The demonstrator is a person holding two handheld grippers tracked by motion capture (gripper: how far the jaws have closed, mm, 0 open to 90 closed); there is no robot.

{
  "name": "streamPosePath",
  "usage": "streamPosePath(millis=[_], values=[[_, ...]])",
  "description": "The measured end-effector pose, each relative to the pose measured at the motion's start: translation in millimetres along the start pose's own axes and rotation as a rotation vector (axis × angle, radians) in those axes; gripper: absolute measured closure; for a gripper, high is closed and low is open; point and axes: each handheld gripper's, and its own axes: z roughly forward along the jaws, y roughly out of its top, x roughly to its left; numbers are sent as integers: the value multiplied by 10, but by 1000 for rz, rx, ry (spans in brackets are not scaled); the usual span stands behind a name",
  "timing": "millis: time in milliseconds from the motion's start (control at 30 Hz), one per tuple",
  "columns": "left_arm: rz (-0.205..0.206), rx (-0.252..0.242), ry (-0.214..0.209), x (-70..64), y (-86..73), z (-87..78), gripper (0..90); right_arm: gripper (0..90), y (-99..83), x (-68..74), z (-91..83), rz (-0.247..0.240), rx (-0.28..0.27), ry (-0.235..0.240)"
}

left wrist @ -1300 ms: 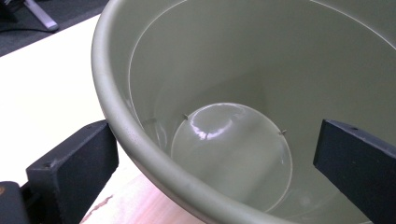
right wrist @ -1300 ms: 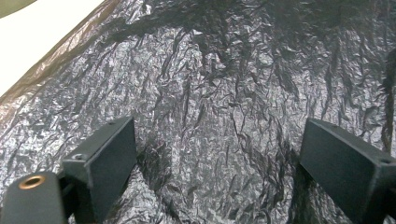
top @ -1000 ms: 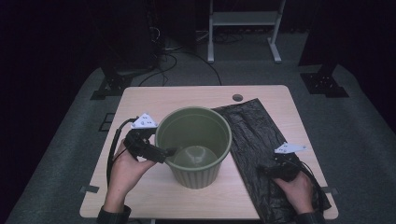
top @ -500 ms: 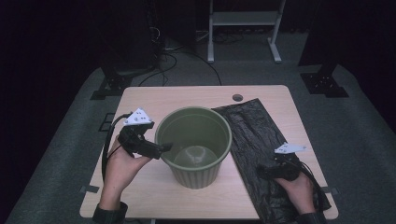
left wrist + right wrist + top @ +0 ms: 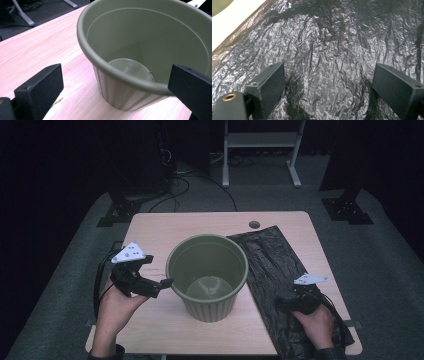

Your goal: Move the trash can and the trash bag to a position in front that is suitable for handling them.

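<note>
Olive-green ribbed pot [image 5: 207,275], crinkled glossy black plastic bag [image 5: 280,270] — pale wood-grain table [image 5: 165,227], black claws, dark grey carpet [image 5: 380,250]

We're looking down on a light wooden table [image 5: 150,227] with a small round hole [image 5: 254,224] near its far edge. Standing upright at its middle we have an olive-green plastic pot [image 5: 207,275]. Just to the right of it, a crinkled black plastic bag [image 5: 272,265] lies flat, running from the far edge to the near right corner.
</note>
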Motion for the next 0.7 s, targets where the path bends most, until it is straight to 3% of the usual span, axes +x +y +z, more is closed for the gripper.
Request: streamPosePath(millis=[267,700], values=[[-15,23,4,-27,-225,-50,0,103,0,0,-1,0,0,1],[-33,40,24,21,-671,117,0,103,0,1,-1,-5,0,5]])
